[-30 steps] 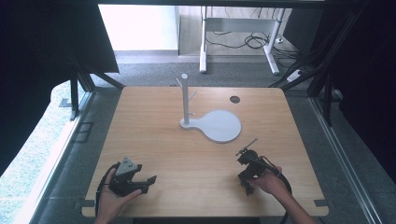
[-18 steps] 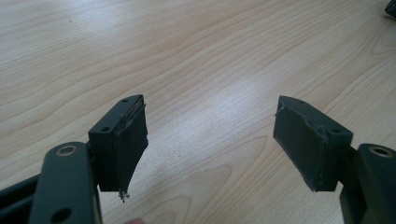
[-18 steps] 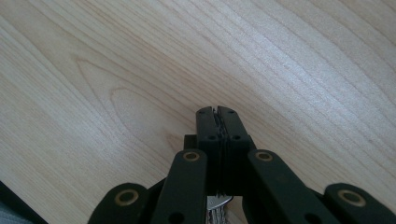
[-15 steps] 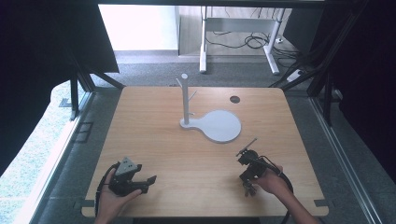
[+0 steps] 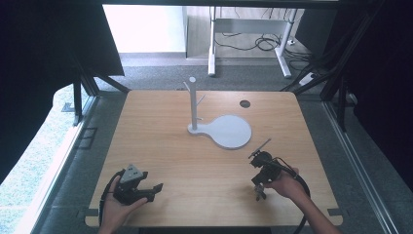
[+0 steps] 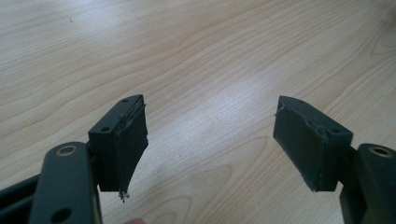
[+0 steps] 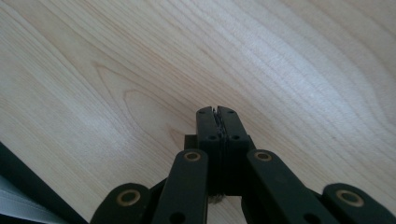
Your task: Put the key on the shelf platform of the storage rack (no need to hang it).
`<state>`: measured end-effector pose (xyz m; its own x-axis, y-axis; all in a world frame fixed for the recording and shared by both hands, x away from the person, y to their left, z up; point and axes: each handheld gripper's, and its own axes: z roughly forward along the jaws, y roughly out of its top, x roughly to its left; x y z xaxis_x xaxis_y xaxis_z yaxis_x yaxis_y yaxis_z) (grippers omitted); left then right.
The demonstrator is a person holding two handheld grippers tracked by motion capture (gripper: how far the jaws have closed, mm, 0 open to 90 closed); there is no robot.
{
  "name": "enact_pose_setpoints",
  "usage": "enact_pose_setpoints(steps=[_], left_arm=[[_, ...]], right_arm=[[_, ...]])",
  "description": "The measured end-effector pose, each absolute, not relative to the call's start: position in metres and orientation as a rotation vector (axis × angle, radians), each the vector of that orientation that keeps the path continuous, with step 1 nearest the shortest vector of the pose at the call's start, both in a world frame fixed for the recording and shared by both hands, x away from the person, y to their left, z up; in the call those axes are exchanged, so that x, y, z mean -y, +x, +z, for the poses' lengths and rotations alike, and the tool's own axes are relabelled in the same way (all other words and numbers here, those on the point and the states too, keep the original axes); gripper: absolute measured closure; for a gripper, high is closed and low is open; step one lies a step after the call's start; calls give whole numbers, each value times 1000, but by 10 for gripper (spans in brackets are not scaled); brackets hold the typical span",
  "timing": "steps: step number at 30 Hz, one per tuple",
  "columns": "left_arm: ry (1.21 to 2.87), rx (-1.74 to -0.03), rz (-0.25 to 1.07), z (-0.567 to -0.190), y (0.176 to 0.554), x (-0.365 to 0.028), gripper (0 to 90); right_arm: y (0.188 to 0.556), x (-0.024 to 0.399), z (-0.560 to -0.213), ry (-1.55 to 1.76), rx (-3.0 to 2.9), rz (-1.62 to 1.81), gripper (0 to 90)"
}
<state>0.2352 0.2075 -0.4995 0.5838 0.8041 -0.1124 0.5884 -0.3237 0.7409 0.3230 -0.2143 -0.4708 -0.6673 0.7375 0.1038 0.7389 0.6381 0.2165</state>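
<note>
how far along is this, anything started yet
Nothing looks done: the white stand on its round base is alone at the table's middle. In hand: nothing. The left gripper is open over bare wood, the right gripper shut on nothing. Whatever the job is, all of it remains.

A person's hands held the left gripper [image 5: 146, 189] and the right gripper [image 5: 259, 188] low over the near edge of the wooden table [image 5: 160, 146], well short of a white stand [image 5: 221, 127].
</note>
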Motion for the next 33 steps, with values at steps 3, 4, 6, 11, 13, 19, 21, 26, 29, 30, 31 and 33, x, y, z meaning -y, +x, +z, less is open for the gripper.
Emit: enact_pose_setpoints(steps=[3, 4, 6, 11, 13, 19, 21, 26, 29, 30, 31, 33], left_arm=[[2039, -1107, 354, -500, 235, -208, 263], [2039, -1107, 354, -500, 235, -208, 263], [2038, -1108, 354, -500, 235, -208, 263], [2037, -1108, 354, -500, 235, -208, 263], [2037, -1109, 355, -500, 236, -208, 263], [2038, -1110, 354, -500, 236, -208, 263], [2038, -1109, 354, -500, 236, -208, 263], [2037, -1109, 353, -500, 236, -209, 263], [2037, -1110, 354, -500, 236, -209, 263], [2037, -1111, 354, -500, 236, -208, 263], [2037, -1111, 354, -500, 236, -208, 263], [2038, -1111, 354, -500, 236, -208, 263]], right_arm=[[324, 215, -463, -1274, 2845, -402, 900], [324, 215, -461, -1283, 2842, -408, 900], [325, 216, -456, -1279, 2848, -416, 900], [329, 217, -445, -1285, 2857, -439, 900], [331, 217, -441, -1283, 2861, -446, 900], [336, 216, -434, -1278, 2862, -458, 900], [338, 216, -432, -1272, 2866, -461, 900], [342, 214, -426, -1263, 2870, -461, 900], [344, 212, -425, -1267, 2871, -465, 900], [346, 212, -425, -1269, 2868, -470, 900], [347, 212, -425, -1271, 2864, -470, 900], [349, 212, -424, -1270, 2862, -472, 900]])
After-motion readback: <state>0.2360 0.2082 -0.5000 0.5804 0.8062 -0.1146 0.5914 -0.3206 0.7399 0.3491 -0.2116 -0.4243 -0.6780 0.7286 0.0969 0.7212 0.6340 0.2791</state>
